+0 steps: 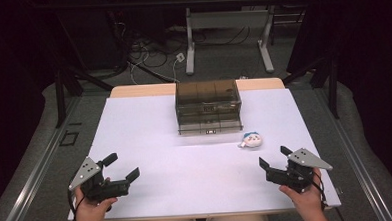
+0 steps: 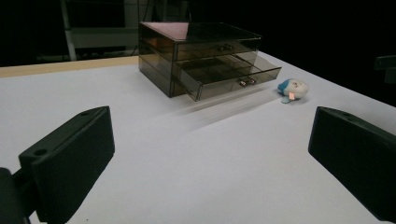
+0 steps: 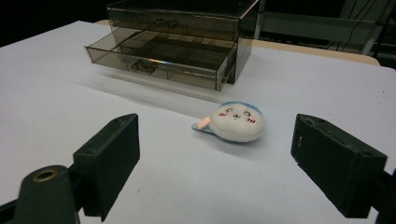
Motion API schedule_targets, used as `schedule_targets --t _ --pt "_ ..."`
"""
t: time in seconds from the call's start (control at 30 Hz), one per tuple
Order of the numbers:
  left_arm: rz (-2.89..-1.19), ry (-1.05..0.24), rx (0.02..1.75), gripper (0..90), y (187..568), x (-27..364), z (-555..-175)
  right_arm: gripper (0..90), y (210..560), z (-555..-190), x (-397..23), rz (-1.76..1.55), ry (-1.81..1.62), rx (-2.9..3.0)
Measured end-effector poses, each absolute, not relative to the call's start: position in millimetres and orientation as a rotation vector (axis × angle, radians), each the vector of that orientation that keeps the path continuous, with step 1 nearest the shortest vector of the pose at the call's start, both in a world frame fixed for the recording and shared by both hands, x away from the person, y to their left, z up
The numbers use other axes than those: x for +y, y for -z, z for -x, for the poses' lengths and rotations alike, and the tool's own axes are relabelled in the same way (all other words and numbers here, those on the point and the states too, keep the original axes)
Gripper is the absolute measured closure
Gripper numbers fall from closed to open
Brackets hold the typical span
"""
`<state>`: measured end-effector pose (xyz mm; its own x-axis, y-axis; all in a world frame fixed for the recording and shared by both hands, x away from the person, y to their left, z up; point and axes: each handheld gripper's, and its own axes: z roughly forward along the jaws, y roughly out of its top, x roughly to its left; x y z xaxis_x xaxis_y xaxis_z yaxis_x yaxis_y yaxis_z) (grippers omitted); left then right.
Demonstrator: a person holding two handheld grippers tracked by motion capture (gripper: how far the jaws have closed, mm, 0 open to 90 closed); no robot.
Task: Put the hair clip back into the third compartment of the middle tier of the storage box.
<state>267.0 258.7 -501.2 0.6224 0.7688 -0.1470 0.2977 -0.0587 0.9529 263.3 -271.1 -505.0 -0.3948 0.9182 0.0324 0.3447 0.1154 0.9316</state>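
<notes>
Small round white plush toy with a blue cap and a printed face (image 3: pixel 236 122) lies on the white table top (image 1: pixel 150 142), just in front of and to the right of the smoked transparent plastic drawer box (image 1: pixel 208 106), not touching it. Lower drawer (image 3: pixel 159 58) is pulled out, divided into compartments, all look empty. Right gripper (image 3: pixel 215 168) sits near the table's front right edge, jaws spread wide, nothing between them, toy lined up ahead in the gap, clear of the pads. Left gripper (image 1: pixel 120 166) at front left, well apart from the toy, jaws wide apart too, holding nothing.
</notes>
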Motion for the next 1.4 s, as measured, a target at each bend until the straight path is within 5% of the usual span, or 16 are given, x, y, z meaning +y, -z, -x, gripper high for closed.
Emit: schedule_targets --t 1.4 --pt "-1.65 -0.496 0.905 0.7 504.6 256.6 -264.1 14.4 500.7 -297.0 -256.2 -1.375 -1.049 1.885"
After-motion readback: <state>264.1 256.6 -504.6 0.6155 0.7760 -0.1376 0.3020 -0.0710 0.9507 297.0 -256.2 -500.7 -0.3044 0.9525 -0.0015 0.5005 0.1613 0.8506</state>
